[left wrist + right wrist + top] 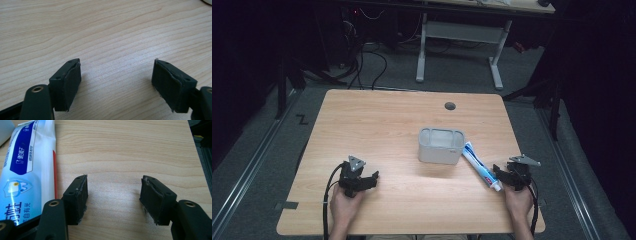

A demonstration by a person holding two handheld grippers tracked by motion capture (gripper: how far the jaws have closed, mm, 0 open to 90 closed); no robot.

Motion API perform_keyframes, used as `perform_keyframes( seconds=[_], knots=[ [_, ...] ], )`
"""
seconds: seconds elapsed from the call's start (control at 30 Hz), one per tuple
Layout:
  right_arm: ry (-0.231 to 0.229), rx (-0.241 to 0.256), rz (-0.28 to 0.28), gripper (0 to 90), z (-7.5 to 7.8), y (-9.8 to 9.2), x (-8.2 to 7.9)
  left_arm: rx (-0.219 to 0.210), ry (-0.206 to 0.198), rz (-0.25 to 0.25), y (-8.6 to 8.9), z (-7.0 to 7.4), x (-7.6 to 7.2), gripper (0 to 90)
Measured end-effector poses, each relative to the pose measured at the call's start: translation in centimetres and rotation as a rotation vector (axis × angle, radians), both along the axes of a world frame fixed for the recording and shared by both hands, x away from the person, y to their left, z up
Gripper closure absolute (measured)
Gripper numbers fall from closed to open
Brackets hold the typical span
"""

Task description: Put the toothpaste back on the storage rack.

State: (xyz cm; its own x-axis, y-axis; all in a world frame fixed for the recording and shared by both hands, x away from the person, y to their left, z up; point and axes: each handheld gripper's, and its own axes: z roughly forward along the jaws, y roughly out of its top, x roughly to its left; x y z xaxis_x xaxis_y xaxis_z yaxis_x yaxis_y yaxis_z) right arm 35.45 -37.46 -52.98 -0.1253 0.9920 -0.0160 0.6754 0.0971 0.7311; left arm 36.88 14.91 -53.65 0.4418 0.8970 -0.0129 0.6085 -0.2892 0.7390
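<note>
A toothpaste tube (481,166) is lying flat on the wooden table (402,125), running from just beside the grey plastic bin (441,145) down toward the right gripper (507,176). In the right gripper view the tube (22,170) is sitting just outside the left-hand jaw, cut off by the frame edges, so its cap is hidden there. The right gripper (113,195) is resting with jaws spread wide, gripping nothing, bare wood between them. The left gripper (368,181) is sitting near the table's front left, well apart from the tube; its view (116,82) is showing jaws wide apart and empty. The bin's contents are hard to judge; it is probably empty.
</note>
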Motion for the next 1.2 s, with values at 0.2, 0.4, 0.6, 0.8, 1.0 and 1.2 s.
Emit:
perform_keyframes(
  seconds=[0.2,0.4,0.6,0.8,1.0,1.2],
  knots=[
    [0.001,0.001,0.001,37.7,0.00,0.03,-0.02,-0.003,0.001,0.002,0.02,0.00,0.00,24.3],
    [0.002,0.001,0.003,37.4,0.00,0.03,-0.02,-0.003,0.001,0.004,0.03,0.00,0.00,24.4],
    [0.003,0.003,0.000,37.2,0.00,0.04,-0.01,-0.004,0.000,0.012,0.06,0.00,-0.02,24.5],
    [0.001,0.002,0.008,39.2,-0.01,0.03,-0.01,-0.004,0.001,0.012,0.06,0.00,-0.01,24.4],
    [0.002,0.006,0.011,39.8,0.01,0.08,-0.03,-0.004,0.000,0.012,0.06,0.00,0.00,24.2],
    [0.004,0.004,0.009,38.4,0.02,0.17,-0.03,-0.003,0.002,0.010,0.07,0.01,-0.01,23.9]
  ],
)
